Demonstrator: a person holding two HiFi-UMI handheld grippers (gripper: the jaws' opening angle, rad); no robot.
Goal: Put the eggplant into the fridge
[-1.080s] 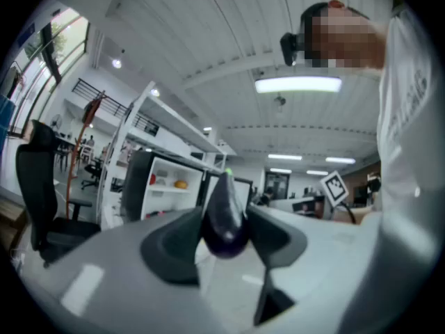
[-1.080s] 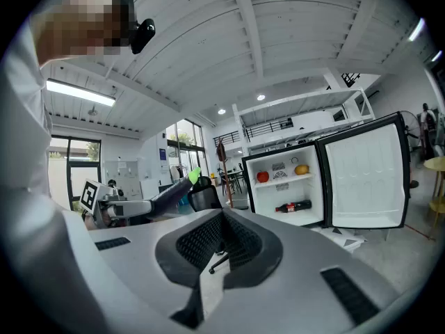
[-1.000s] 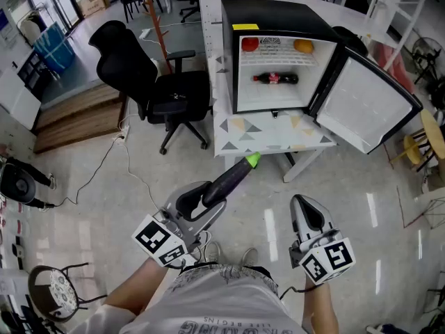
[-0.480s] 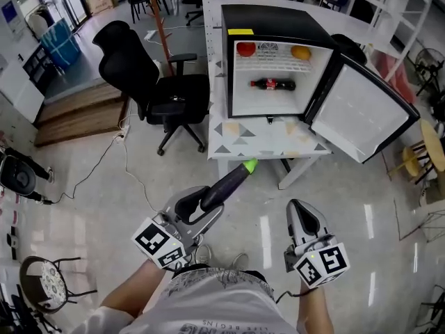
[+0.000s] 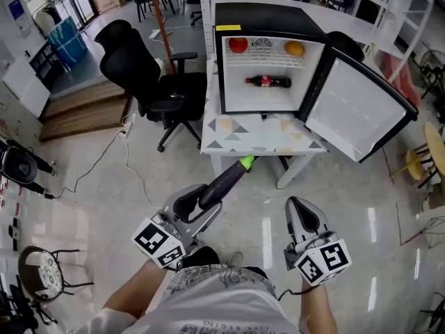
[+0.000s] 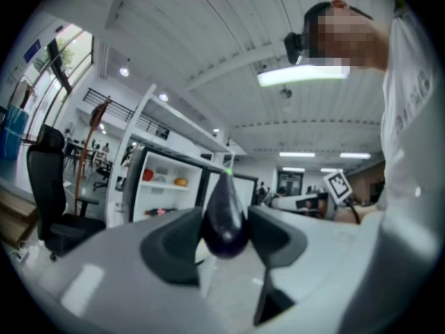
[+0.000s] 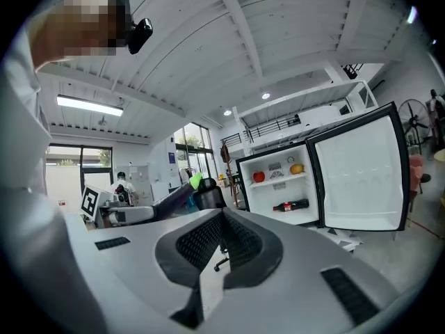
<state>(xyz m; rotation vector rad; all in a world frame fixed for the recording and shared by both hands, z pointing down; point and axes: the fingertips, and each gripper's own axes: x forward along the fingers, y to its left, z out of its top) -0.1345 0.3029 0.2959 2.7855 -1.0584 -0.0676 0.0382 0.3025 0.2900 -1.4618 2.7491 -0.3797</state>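
My left gripper [image 5: 198, 206] is shut on a long dark purple eggplant [image 5: 226, 179] whose green stem tip points toward the fridge. In the left gripper view the eggplant [image 6: 224, 214] sits clamped between both jaws. The small black fridge [image 5: 265, 19] stands on a low table [image 5: 236, 138] ahead, its door [image 5: 354, 113] swung open to the right. Inside are a red fruit [image 5: 238, 45], an orange fruit [image 5: 295, 48] and a cola bottle [image 5: 266, 82]. My right gripper [image 5: 300, 214] is shut and holds nothing, well short of the table.
A black office chair [image 5: 149, 85] stands left of the table, with a cable [image 5: 111, 152] trailing across the floor. A wooden step [image 5: 80, 117] lies farther left. White shelving [image 5: 396, 19] and a stool [image 5: 417, 162] are at the right. Shiny floor lies between me and the table.
The fridge and table have drawn nearer and shifted up and left in the head view as both grippers advance toward them. The eggplant's tip now reaches the table's front edge.
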